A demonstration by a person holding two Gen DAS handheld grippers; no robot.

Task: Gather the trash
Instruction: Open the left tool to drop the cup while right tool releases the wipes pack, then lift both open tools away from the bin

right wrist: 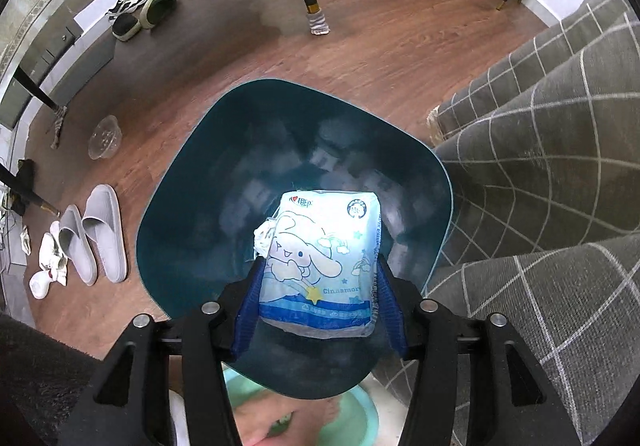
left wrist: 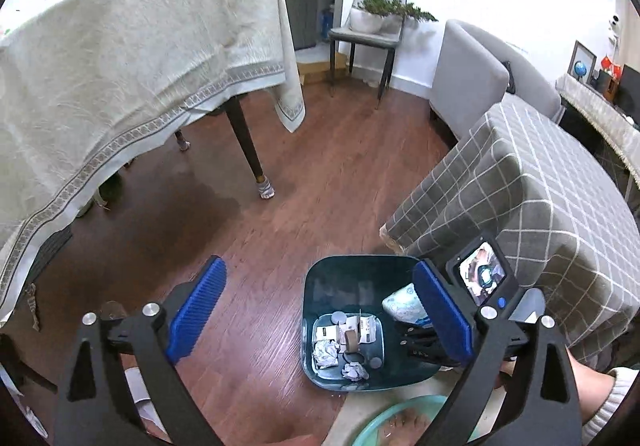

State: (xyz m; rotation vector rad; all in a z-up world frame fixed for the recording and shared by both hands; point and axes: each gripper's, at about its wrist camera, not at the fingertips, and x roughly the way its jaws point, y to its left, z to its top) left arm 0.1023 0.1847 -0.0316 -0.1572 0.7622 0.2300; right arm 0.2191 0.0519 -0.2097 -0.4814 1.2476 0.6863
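A teal trash bin (left wrist: 320, 286) stands on the wood floor, with crumpled paper (left wrist: 326, 352) and small packaging on its bottom. My left gripper (left wrist: 320, 312) hangs above and to the left of it, jaws wide open and holding nothing. In the right wrist view the bin (right wrist: 180, 226) lies directly below my right gripper (right wrist: 319, 306), whose blue pads press both sides of a light-blue cartoon tissue pack (right wrist: 320, 266). A crumpled white scrap (right wrist: 264, 236) sits against the pack's upper left corner. The left wrist view also shows the pack (left wrist: 402, 304) over the bin's right rim.
A grey checked sofa cover (right wrist: 540, 166) crowds the bin's right side. A table under a cream cloth (left wrist: 120, 86) stands on the left, one leg (left wrist: 250, 150) nearby. White slippers (right wrist: 96, 234), shoes and a clear bowl (right wrist: 105, 136) lie on the floor. A foot in a green slipper (right wrist: 320, 422) is below the bin.
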